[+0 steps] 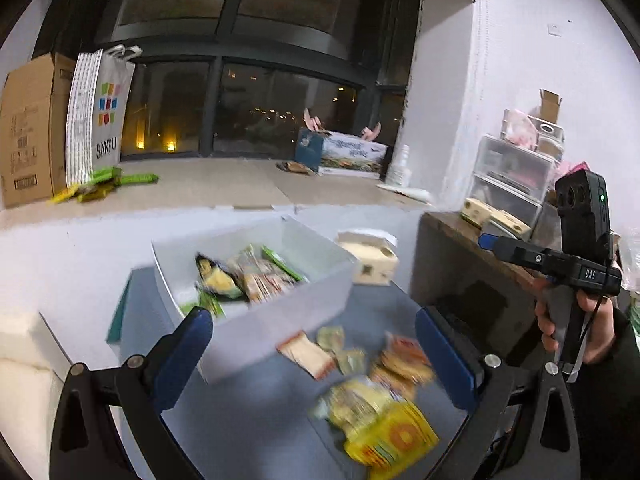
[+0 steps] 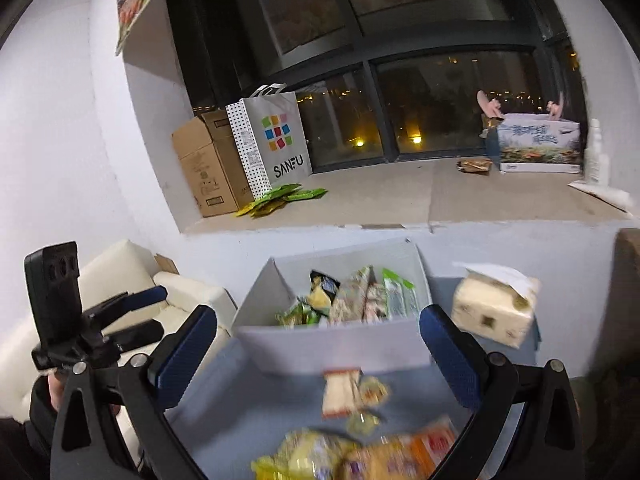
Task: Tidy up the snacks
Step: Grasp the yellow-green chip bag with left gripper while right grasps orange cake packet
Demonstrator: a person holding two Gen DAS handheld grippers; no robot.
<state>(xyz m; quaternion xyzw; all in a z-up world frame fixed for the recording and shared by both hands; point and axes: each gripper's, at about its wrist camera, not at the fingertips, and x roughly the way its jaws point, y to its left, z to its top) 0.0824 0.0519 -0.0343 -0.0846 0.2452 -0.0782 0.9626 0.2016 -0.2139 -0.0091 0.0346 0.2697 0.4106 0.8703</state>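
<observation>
White, open-topped cardboard box (image 1: 256, 320) on a grey-blue tabletop (image 1: 248, 432), part-filled with green, yellow and pale snack packets (image 1: 244, 276). In front of the box, loose on the tabletop: a red-edged white packet (image 1: 306, 354), small greenish sachets (image 1: 340, 348), orange packets (image 1: 402, 364), a bright yellow bag (image 1: 392, 436), all blurred. Left gripper (image 1: 316, 354) above the loose pile, blue-padded jaws spread wide, nothing between. Right gripper (image 2: 316, 360) likewise spread and empty, framing the box's near wall. Just beside the box, a cream tissue pack (image 2: 496, 312). Farther back on a deep window ledge (image 2: 380, 196): a brown carton (image 2: 208, 164), a white SANFU shopping bag (image 2: 276, 140) with green packets (image 2: 288, 196) at its foot, a printed box (image 2: 540, 148). Clear plastic drawers (image 1: 512, 176) off to the right.
</observation>
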